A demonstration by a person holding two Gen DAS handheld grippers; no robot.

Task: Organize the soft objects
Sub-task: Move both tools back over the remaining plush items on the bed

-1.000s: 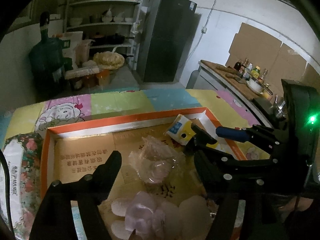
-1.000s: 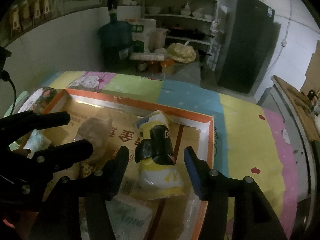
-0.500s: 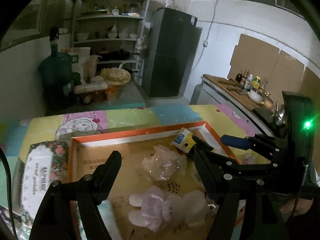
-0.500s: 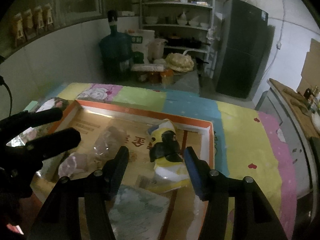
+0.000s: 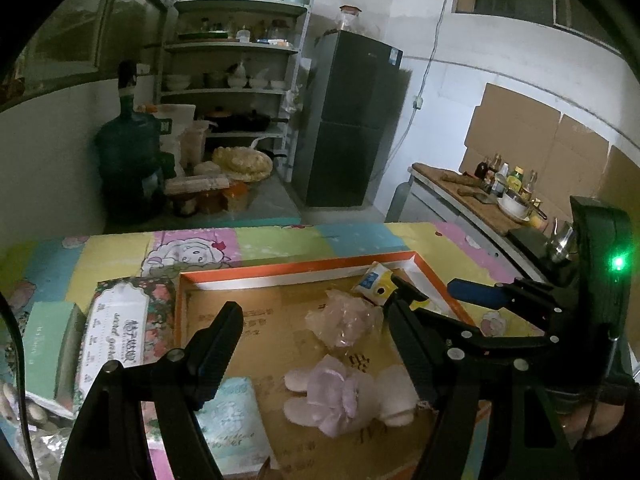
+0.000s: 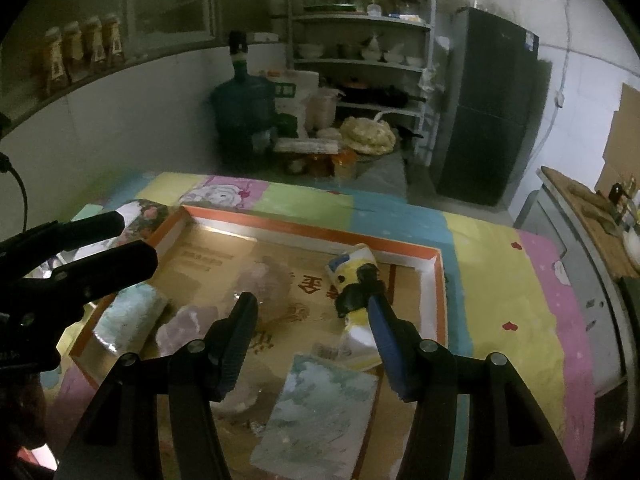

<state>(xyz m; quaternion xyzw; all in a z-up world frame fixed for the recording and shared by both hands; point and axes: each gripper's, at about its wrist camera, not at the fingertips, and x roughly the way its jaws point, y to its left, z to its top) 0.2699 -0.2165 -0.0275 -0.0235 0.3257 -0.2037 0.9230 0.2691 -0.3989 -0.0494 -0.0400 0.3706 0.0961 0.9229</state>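
Both claws released, empty, above orange-rimmed box. I'd drop left claw squarely over pink plush, pinch its middle, avoid crinkly bag. Right claw idle.

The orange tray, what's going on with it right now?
A person holds both grippers above the orange-rimmed tray, neither gripping anything. The left gripper and right gripper are open. In the tray lie a pink plush toy, a crumpled clear bag, a yellow soft toy and teal tissue packs.
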